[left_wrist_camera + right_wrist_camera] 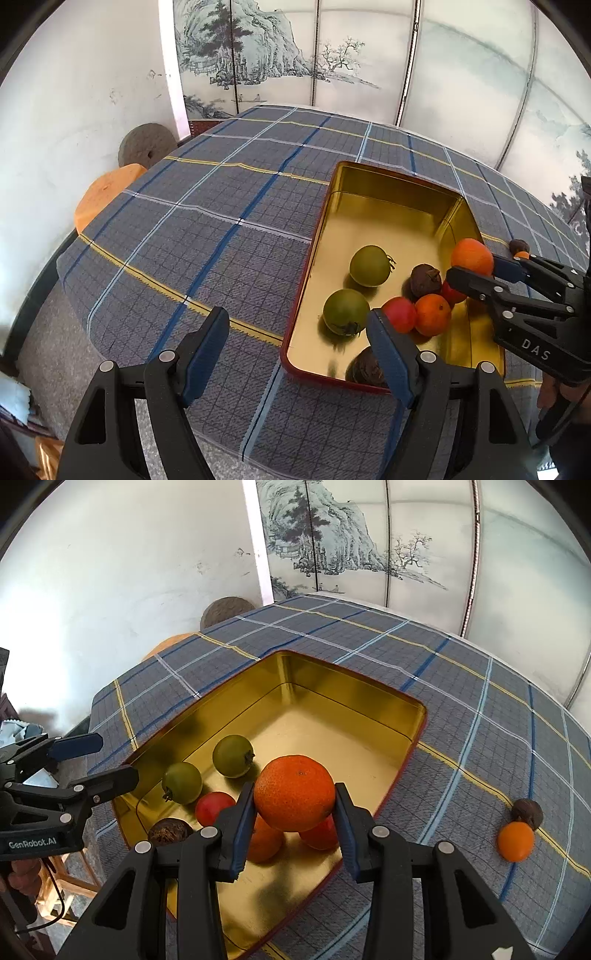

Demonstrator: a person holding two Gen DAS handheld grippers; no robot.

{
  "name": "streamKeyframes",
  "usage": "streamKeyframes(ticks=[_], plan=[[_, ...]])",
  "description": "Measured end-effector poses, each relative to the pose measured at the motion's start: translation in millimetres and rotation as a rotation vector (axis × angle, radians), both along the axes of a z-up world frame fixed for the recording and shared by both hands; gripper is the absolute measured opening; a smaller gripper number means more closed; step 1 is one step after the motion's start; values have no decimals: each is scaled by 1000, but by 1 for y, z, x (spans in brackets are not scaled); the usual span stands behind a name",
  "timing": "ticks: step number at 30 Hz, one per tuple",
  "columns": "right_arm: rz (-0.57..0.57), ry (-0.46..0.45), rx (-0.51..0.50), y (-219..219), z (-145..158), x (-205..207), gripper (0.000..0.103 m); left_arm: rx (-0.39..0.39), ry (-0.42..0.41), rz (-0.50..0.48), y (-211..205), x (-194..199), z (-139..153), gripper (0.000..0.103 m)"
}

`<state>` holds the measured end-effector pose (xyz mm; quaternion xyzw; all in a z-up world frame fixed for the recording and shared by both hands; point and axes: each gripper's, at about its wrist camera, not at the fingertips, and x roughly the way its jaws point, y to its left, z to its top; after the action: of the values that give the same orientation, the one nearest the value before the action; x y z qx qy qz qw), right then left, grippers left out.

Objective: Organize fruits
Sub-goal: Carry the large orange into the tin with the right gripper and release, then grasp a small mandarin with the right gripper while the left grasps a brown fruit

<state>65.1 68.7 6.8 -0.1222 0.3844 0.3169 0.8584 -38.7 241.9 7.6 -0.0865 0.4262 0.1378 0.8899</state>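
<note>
The right hand-held gripper point(295, 812) clamps an orange point(294, 793) above the tin point(413, 734); the left hand-held gripper point(295, 345) gapes empty. Released high, the orange could knock the fruits beneath it.

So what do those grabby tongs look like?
Both tongs are black plastic with triangle-shaped holes in the arms, round silver rivets and blue rubbery pads on the fingertips. The left tongs have "GenRobot.AI" in white letters on the side. The right tongs have "DAS" in white letters on the side. A thin black cable hangs below the left ones.
</note>
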Motion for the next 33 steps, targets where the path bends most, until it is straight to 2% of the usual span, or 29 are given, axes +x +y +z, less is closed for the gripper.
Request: streamKeyframes(ticks=[18, 20, 23, 28, 31, 33], plan=[[2, 23, -23, 11, -13, 5, 40, -11, 9, 19, 8, 1, -4, 77], [-5, 15, -17, 10, -11, 4, 48, -13, 9, 15, 7, 2, -3, 77], [-17, 1, 1, 5, -4, 2, 50, -9, 11, 10, 5, 6, -1, 77], [-58, -41, 44, -18, 17, -2, 51, -4, 2, -7, -1, 12, 4, 77], [-122, -80, 28, -45, 24, 0, 54, -9, -2, -22, -7, 16, 7, 77], [-190, -74, 17, -71, 21, 8, 54, -10, -5, -37, -13, 20, 9, 77]])
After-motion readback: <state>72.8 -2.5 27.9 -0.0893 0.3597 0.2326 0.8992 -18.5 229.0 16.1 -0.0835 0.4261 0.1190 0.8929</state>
